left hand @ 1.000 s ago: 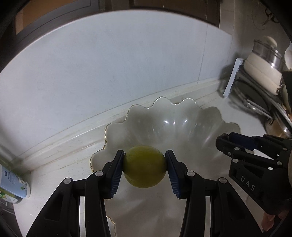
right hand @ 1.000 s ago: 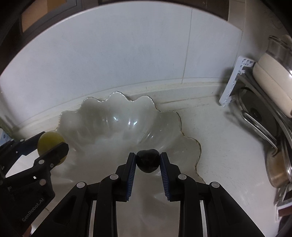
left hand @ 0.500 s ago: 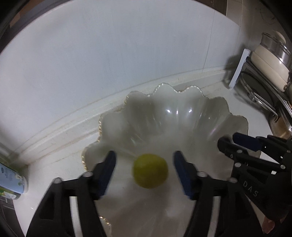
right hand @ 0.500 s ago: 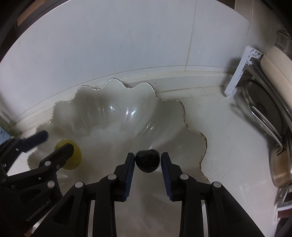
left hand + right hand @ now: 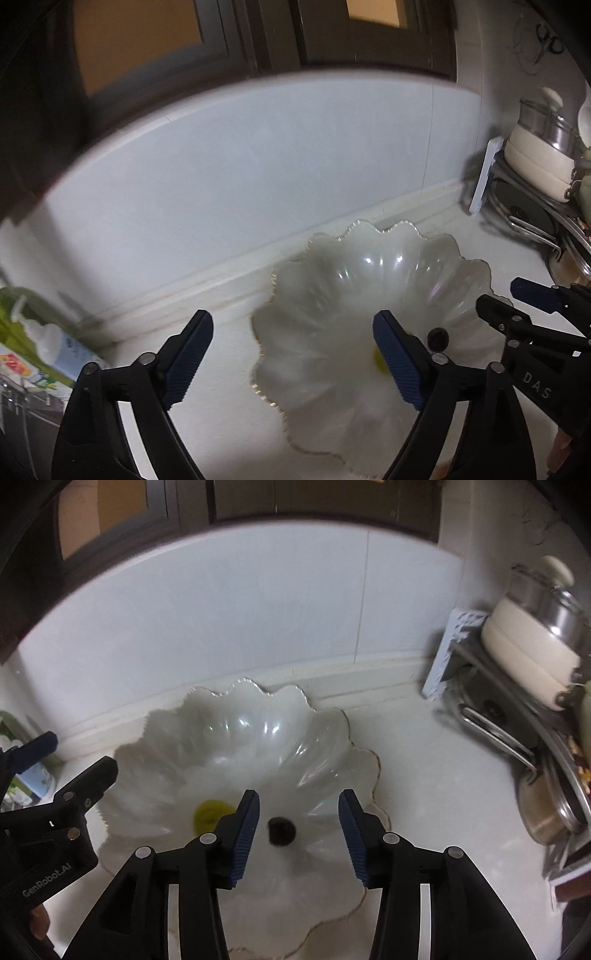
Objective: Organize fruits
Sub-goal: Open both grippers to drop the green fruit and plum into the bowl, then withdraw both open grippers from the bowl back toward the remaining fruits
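Note:
A white scalloped glass bowl (image 5: 369, 269) (image 5: 240, 731) sits on the counter by the wall. A yellow-green round fruit (image 5: 208, 812) lies in its bottom, mostly hidden behind a finger in the left wrist view (image 5: 378, 360). A small dark fruit (image 5: 281, 830) (image 5: 437, 338) lies beside it in the bowl. My left gripper (image 5: 291, 360) is open and empty, raised over the bowl's left rim. My right gripper (image 5: 298, 830) is open and empty above the dark fruit.
A rack with a white pot (image 5: 524, 653), pans and lids (image 5: 550, 812) stands at the right. A white plastic board (image 5: 448, 653) leans against it. A soap bottle (image 5: 55, 350) stands at the left. The tiled wall runs close behind the bowl.
Both grippers opened and let go: the yellow-green fruit and then the dark fruit dropped into the bowl. Both grippers have pulled up and back, the left one shifting left.

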A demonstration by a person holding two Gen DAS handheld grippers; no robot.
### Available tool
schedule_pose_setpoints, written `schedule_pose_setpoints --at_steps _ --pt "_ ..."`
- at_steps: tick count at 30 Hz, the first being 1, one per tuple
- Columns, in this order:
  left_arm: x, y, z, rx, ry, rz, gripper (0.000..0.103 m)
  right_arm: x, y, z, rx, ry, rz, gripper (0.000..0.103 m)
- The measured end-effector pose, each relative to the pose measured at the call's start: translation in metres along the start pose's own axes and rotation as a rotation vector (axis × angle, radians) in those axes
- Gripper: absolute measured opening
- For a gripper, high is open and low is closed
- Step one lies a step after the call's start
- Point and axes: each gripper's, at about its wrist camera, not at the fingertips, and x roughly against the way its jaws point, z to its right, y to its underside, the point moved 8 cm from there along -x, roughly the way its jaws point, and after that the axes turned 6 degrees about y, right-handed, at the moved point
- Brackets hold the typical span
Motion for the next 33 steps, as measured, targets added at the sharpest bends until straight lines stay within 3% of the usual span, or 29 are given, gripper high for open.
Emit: schedule_pose_setpoints --at_steps 9,19,33 --pt "0.072 0.005 -0.01 -0.018 -0.021 0.139 0.098 0.066 0.013 0.001 -0.049 0.016 0.124 0.046" --pt "0.138 0.024 -0.01 -0.076 0.019 0.269 0.101 0.137 0.042 0.001 -0.072 0.068 0.232 0.046" --pt "0.192 0.064 -0.011 -0.073 0.107 0.316 0.101 0.209 0.091 0.002 -0.091 0.144 0.332 0.046"
